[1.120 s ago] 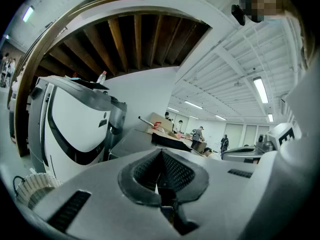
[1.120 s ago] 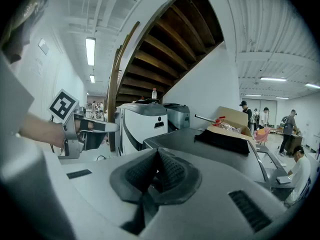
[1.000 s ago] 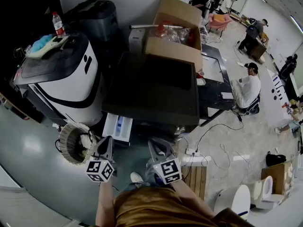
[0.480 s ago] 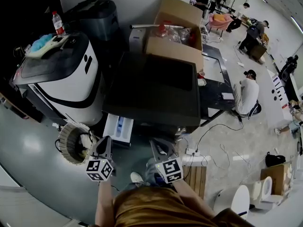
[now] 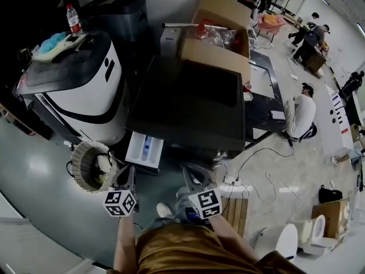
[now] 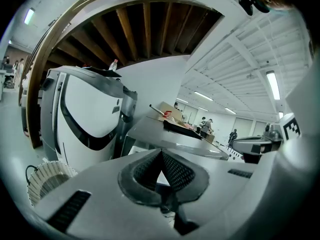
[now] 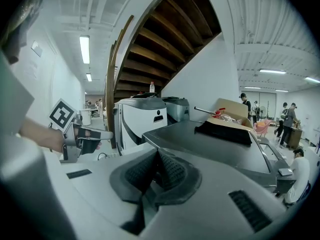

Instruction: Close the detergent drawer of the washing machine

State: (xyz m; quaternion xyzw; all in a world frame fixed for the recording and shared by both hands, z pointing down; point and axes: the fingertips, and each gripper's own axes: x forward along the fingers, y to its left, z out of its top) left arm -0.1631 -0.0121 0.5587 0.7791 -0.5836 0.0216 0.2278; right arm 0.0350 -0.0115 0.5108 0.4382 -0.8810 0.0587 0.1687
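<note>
Dark grey washing machine [image 5: 188, 104], white detergent drawer [image 5: 138, 153] with a blue patch, brown cardboard box [image 5: 214, 53]

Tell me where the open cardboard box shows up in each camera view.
Head view: the cardboard box is at top centre, beyond the dark washing machine.
Left gripper view: the cardboard box is small, near centre, above the jaws.
Right gripper view: the cardboard box is right of centre, at mid-height.
Shared landmark: the white machine with the black stripe, left of the box in every view.
</note>
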